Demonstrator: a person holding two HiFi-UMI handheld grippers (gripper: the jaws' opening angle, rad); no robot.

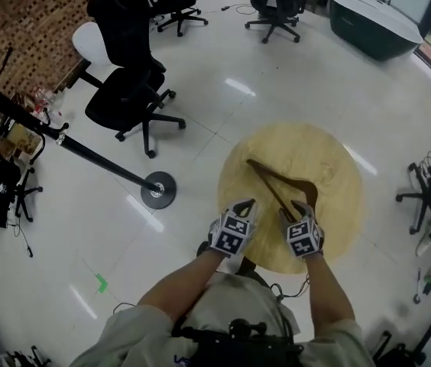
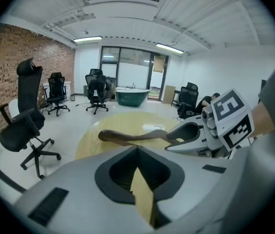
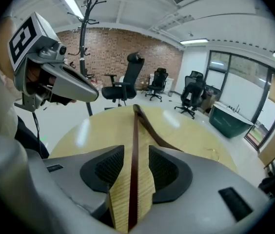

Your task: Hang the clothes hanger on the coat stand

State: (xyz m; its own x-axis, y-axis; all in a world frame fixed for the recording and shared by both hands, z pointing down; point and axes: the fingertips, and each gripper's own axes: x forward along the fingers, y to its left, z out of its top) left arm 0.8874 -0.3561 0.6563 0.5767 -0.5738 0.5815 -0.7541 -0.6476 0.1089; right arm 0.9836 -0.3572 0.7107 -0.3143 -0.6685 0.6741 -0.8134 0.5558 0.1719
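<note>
A dark wooden clothes hanger lies on the round light-wood table. My right gripper stands at its near end, jaws open. In the right gripper view one thin arm of the hanger runs between the jaws, with table showing on both sides of it. My left gripper is shut and empty, just left of the hanger over the table's near edge. The black coat stand rises from its round base on the floor to the left of the table.
Black office chairs stand behind the coat stand, with more chairs at the far side. A dark green tub is at the back right. A brick wall with clutter runs along the left. White floor lies between the table and the stand.
</note>
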